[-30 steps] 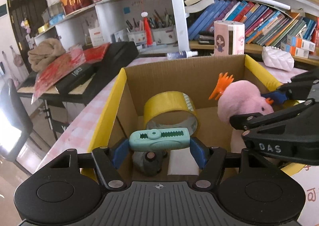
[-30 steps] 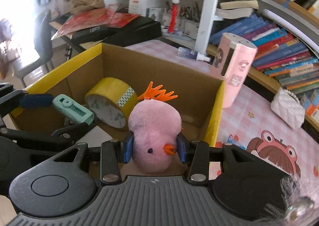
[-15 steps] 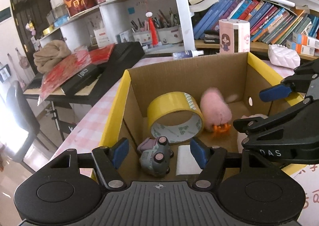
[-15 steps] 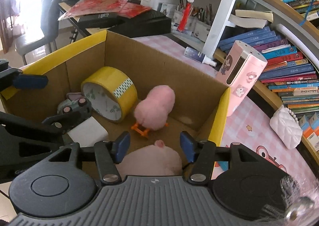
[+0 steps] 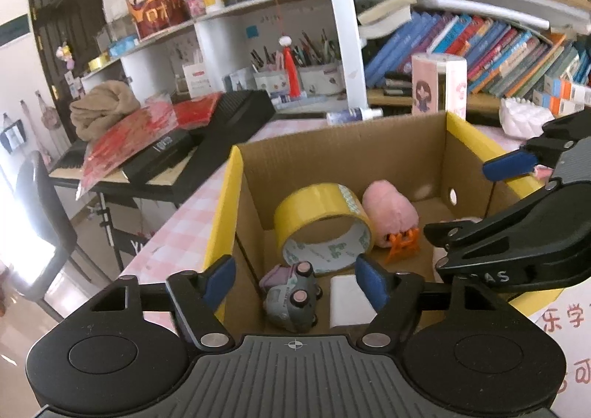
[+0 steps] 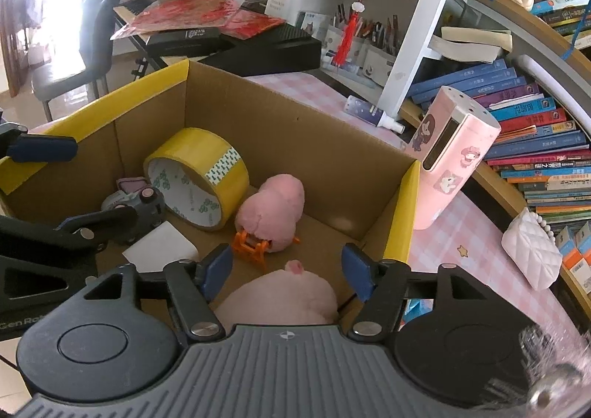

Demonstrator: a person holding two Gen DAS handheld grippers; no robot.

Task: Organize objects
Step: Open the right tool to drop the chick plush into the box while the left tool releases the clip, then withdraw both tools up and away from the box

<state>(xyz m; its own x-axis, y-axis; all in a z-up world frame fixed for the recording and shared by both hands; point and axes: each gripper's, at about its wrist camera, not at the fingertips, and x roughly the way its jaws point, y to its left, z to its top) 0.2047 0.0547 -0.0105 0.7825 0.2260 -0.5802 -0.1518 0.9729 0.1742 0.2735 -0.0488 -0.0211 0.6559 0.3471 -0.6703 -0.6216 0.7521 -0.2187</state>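
1. We find the cardboard box (image 5: 343, 156) open-topped on the pink checked table (image 5: 184, 229), its left and right rims taped yellow.
2. Contents, left to right in the left wrist view: a grey toy car (image 5: 291, 298) on its side at the near left corner; a yellow tape roll (image 5: 325, 222) on edge behind it, touching it; a white block (image 5: 345, 301) just right of the car; a pink plush chick (image 5: 389, 218) on its side with orange feet toward us, against the roll.
3. The left gripper (image 5: 293, 279) hangs over the near left corner. Its jaws have just been opening; they stand released, nothing clamped between them.
4. The right gripper (image 6: 286, 266) hangs over the near right corner. Its jaws have just been opening and are released; the chick (image 6: 271, 213) lies free on the box floor.
5. Only the right wrist view shows clearly a second pink plush (image 6: 280, 301) below that gripper, at the near wall.
6. The pink cylindrical case (image 6: 448, 159) stands outside the right rim, leaning in that view.
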